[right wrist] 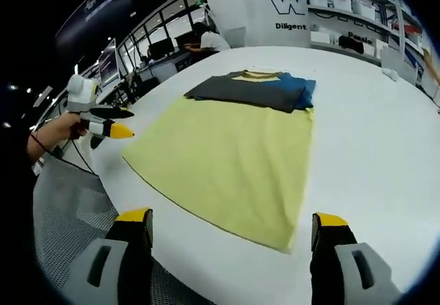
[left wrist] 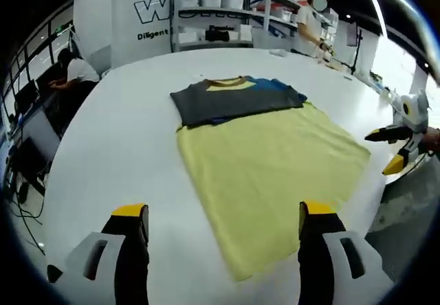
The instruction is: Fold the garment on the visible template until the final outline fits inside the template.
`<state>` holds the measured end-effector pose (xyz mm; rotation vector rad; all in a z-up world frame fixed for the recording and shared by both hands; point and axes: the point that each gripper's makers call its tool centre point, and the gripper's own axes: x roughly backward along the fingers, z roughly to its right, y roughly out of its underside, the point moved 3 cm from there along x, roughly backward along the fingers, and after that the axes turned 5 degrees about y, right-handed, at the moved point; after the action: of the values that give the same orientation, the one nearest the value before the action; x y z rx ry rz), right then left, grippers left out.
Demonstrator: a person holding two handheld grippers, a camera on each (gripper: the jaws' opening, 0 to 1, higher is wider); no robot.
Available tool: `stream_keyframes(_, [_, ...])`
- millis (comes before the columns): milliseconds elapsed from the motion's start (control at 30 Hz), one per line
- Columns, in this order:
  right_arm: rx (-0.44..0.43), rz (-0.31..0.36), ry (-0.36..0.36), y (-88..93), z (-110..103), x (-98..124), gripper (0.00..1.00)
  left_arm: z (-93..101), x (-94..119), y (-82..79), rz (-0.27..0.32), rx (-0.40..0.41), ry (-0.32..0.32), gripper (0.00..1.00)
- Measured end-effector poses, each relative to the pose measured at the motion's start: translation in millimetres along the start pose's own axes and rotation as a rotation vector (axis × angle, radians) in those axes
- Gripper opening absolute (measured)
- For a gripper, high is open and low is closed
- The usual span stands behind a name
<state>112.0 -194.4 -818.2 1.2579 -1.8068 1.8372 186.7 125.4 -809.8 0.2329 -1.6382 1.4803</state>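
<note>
A folded garment [left wrist: 237,99], dark grey with a blue part and a yellow collar, lies at the far end of the yellow rectangular template [left wrist: 268,174] on the white table [left wrist: 124,126]. My left gripper [left wrist: 223,217] hovers open over the template's near corner, nothing between its jaws. At the table's right edge the right gripper [left wrist: 397,148] is held open. In the right gripper view the garment [right wrist: 254,88] sits at the template's [right wrist: 227,161] far end. The right gripper [right wrist: 232,221] is open above the near edge. A hand holds the left gripper [right wrist: 108,123] at the left.
Shelves with white bins [left wrist: 213,3] stand behind the table. One person sits at a desk [left wrist: 72,71] at the far left and another stands at the back right [left wrist: 306,27]. Grey mesh [right wrist: 62,216] lies beyond the table's edge, below the held gripper.
</note>
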Motion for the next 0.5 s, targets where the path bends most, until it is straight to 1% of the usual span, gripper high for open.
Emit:
stream_keyframes(100, [-0.016, -0.003, 0.006, 1.7, 2, 0, 0.88, 3.3, 0, 8.8, -0.015, 0.013, 0.003, 0.81])
stream_keyframes(133, [-0.023, -0.009, 0.012, 2.7, 3, 0, 0.86, 3.0, 2, 12.4, -0.034, 0.029, -0.013, 0.79])
stream_keyframes(233, [-0.032, -0.026, 0.048, 6.1, 9, 0, 0.81, 4.5, 5, 18.8, -0.076, 0.046, -0.034, 0.69])
stream_keyframes(267, [-0.03, -0.024, 0.056, 6.2, 11, 0, 0.78, 2.5, 6, 19.8, -0.073, 0.042, -0.062, 0.66])
stream_keyframes(300, [-0.03, -0.024, 0.06, 6.4, 11, 0, 0.76, 2.4, 6, 20.4, -0.075, 0.04, -0.066, 0.62])
stream_keyframes(333, [-0.04, -0.025, 0.073, 7.3, 14, 1, 0.74, 3.4, 7, 23.2, -0.09, 0.043, -0.069, 0.59])
stream_keyframes(367, [-0.046, -0.025, 0.076, 7.7, 15, 1, 0.71, 6.0, 8, 25.4, -0.09, 0.044, -0.064, 0.56])
stream_keyframes(467, [-0.061, -0.037, 0.096, 10.4, 20, 1, 0.66, 9.9, 7, 31.4, -0.1, 0.055, -0.052, 0.53])
stream_keyframes(500, [-0.061, -0.039, 0.106, 11.4, 22, 1, 0.64, 9.9, 7, 38.5, -0.133, 0.077, -0.057, 0.53])
